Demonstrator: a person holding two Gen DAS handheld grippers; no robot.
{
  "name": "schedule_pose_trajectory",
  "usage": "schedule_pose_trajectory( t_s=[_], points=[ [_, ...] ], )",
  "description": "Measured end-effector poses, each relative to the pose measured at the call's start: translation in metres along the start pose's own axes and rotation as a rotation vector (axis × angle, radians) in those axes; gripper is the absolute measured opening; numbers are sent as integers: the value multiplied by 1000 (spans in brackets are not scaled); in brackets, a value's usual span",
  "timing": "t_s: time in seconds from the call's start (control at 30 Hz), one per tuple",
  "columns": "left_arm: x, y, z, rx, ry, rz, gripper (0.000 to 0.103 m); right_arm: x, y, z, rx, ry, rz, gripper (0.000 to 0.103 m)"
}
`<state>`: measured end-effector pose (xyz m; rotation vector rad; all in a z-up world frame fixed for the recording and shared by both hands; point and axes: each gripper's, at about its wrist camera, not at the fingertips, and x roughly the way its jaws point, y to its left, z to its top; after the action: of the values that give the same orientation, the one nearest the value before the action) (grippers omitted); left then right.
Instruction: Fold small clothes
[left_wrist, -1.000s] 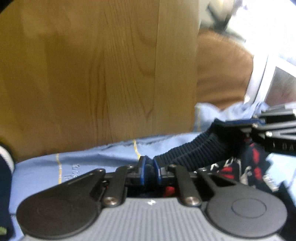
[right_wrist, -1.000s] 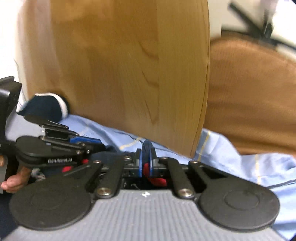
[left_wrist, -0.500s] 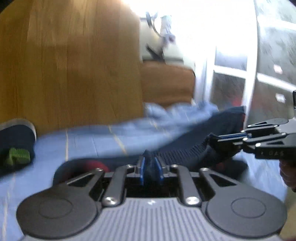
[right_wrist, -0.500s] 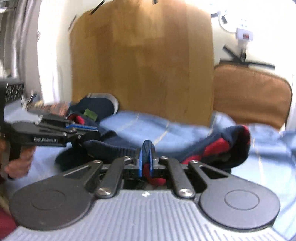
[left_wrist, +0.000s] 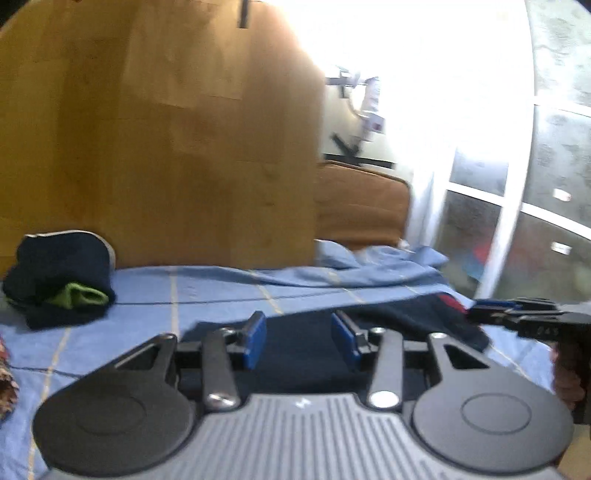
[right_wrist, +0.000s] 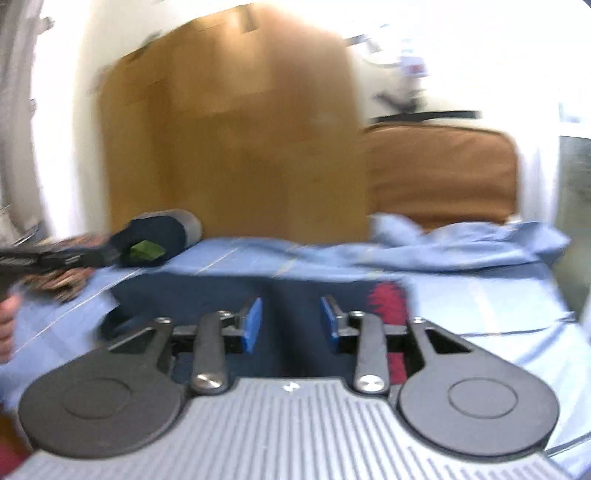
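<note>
Navy knitted garment with a red patch (right_wrist: 295, 295) lies spread flat on a light-blue sheet with thin yellow lines (left_wrist: 221, 291), which covers a bed. Taking that garment as the landmark: the left claw (left_wrist: 298, 339) sits at its near edge toward one end, and the right claw (right_wrist: 291, 319) sits at its near edge toward the other end, close to the red patch. Both claws have just been opening. Their blue pads (left_wrist: 255, 339) now stand a moderate way apart, and the dark cloth shows in the gap below them, but no pad presses on it, so neither claw holds anything.

In the left wrist view the right claw appears from the side, just past the garment's far end, with part of a hand (left_wrist: 569, 384) gripping its handle. In the right wrist view the left claw comes in from the left edge, again with part of a hand (right_wrist: 7, 325) showing beneath it.

Behind the garment and off to its left, a bundle of dark navy clothes with a bright green piece tucked in (left_wrist: 62, 277) rests on the sheet, well apart from the spread piece. A patterned brownish cloth (right_wrist: 62, 273) lies near that bundle; blur hides its detail.

Beyond the garment rises a tall rounded wooden headboard (left_wrist: 166, 147), and to the right of it a brown padded cushion (right_wrist: 443, 173). The sheet bunches into folds at the cushion's foot. Farther right stands a white-framed frosted glass door (left_wrist: 517, 221).
</note>
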<state>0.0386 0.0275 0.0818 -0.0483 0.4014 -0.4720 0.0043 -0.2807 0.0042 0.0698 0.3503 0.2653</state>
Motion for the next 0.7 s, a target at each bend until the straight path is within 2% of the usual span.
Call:
schedule_pose_trajectory(
  t_s=[0.07, 0.13, 0.2, 0.23, 0.27, 0.3, 0.33, 0.37, 0.4, 0.47, 0.6, 0.67, 0.7],
  points=[
    [10, 6, 0, 3, 10, 77, 40, 9, -14, -2, 14, -26, -133, 55],
    [21, 19, -1, -4, 38, 181, 48, 19, -31, -7, 52, -32, -231, 74],
    [38, 35, -3, -38, 84, 287, 61, 30, -51, -12, 158, 12, -198, 76],
    [46, 46, -6, -75, 120, 317, 61, 36, -59, -14, 215, 44, -158, 74],
    [53, 58, -9, -128, 164, 322, 59, 45, -66, -17, 265, 82, -115, 67],
    [60, 68, -13, -190, 208, 302, 48, 53, -70, -17, 291, 119, -83, 24],
    [66, 76, -17, -251, 249, 257, 36, 59, -71, -17, 305, 153, -56, 15],
    [70, 78, -20, -294, 280, 203, 14, 61, -76, -15, 319, 155, -64, 14],
    [71, 76, -21, -302, 283, 195, 14, 62, -78, -14, 330, 141, -69, 14],
    [67, 63, -20, -248, 258, 220, 13, 62, -87, -9, 372, 124, -93, 14],
    [59, 58, -26, -281, 263, 202, 13, 71, -101, -29, 429, 151, -145, 15],
    [64, 55, -31, -267, 275, 226, 15, 72, -105, -32, 467, 140, -132, 15],
    [69, 52, -33, -239, 279, 254, 19, 69, -103, -32, 460, 139, -135, 16]
  ],
)
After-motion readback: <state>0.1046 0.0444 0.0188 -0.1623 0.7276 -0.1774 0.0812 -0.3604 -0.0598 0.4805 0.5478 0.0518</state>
